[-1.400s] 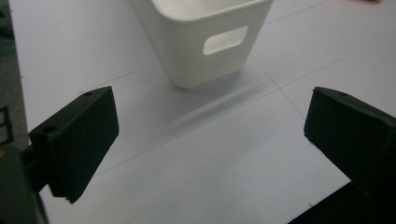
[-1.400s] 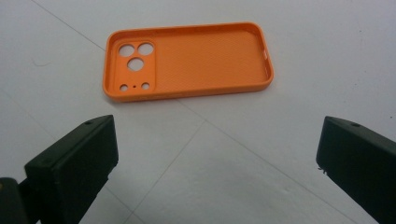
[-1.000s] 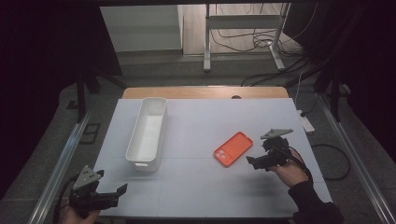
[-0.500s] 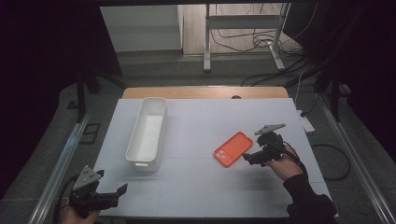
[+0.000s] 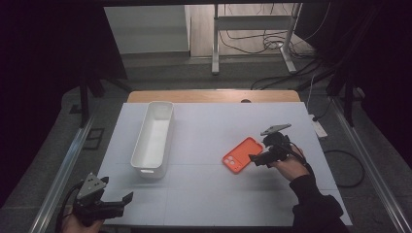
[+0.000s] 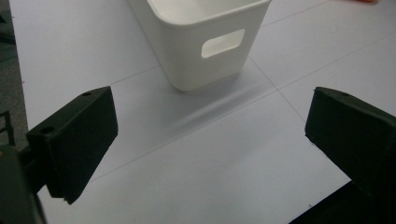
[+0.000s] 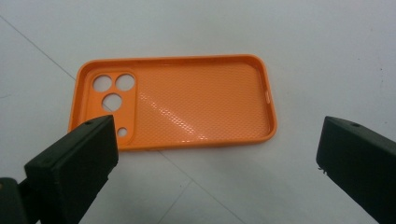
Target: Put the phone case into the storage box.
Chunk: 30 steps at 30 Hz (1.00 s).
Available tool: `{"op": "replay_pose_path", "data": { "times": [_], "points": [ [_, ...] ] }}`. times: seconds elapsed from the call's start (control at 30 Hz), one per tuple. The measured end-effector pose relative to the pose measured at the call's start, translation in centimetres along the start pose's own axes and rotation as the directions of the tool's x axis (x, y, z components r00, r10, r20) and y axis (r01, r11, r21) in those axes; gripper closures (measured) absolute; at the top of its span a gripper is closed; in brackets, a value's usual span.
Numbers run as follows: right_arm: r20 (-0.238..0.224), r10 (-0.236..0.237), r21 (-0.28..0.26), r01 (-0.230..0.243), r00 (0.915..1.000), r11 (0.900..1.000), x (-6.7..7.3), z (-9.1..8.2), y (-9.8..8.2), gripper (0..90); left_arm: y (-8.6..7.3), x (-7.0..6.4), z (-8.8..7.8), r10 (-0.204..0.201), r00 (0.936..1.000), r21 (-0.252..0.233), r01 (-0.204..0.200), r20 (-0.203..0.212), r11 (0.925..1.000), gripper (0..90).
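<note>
An orange phone case (image 5: 242, 154) lies hollow side up on the white table, right of centre. In the right gripper view the phone case (image 7: 175, 103) has its camera cut-outs at the left. My right gripper (image 5: 256, 158) hovers at the case's right edge, open, its jaws (image 7: 210, 163) spread wider than the case and nothing between them. A long white bin (image 5: 154, 137) stands left of centre; its near end with a handle slot shows as the white bin (image 6: 205, 39) in the left gripper view. My left gripper (image 5: 119, 204) rests open at the table's near left corner.
The white table (image 5: 204, 194) has a wooden strip along its far edge. Metal rails run down both sides. A table frame and cables stand on the floor behind, and a power strip (image 5: 318, 127) lies off the right edge.
My right gripper has moved left and slightly forward, closing in on the orange case. The left gripper has stayed put.
</note>
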State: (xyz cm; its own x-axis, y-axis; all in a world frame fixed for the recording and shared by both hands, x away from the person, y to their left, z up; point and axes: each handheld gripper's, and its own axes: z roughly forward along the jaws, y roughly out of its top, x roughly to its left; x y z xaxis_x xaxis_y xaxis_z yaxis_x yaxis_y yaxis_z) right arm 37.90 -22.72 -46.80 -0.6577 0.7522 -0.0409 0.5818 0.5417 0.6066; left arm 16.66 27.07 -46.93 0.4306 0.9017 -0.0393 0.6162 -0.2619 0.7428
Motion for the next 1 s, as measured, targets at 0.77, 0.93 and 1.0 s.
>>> {"op": "replay_pose_path", "data": {
  "times": [0.77, 0.93, 1.0],
  "points": [
    [-0.029, 0.013, -0.010, -0.013, 0.9995, 1.000, -0.5, 2.0, 2.5, 0.0, 0.1, -0.1, 0.1, 0.019, 0.9997, 0.009, -0.019, 0.015, 0.9998, 4.2],
    [-0.043, 0.026, -0.003, -0.026, 0.9987, 1.000, -0.5, 2.4, 2.8, 0.0, 0.1, -0.1, 0.2, 0.023, 0.9996, 0.010, -0.024, 0.017, 0.9997, 4.4],
    [-0.051, 0.034, -0.001, -0.034, 0.9981, 0.999, -0.5, 2.5, 2.9, 0.0, 0.1, -0.2, 0.2, 0.026, 0.9995, 0.011, -0.026, 0.016, 0.9996, 4.5]
  ]
}}
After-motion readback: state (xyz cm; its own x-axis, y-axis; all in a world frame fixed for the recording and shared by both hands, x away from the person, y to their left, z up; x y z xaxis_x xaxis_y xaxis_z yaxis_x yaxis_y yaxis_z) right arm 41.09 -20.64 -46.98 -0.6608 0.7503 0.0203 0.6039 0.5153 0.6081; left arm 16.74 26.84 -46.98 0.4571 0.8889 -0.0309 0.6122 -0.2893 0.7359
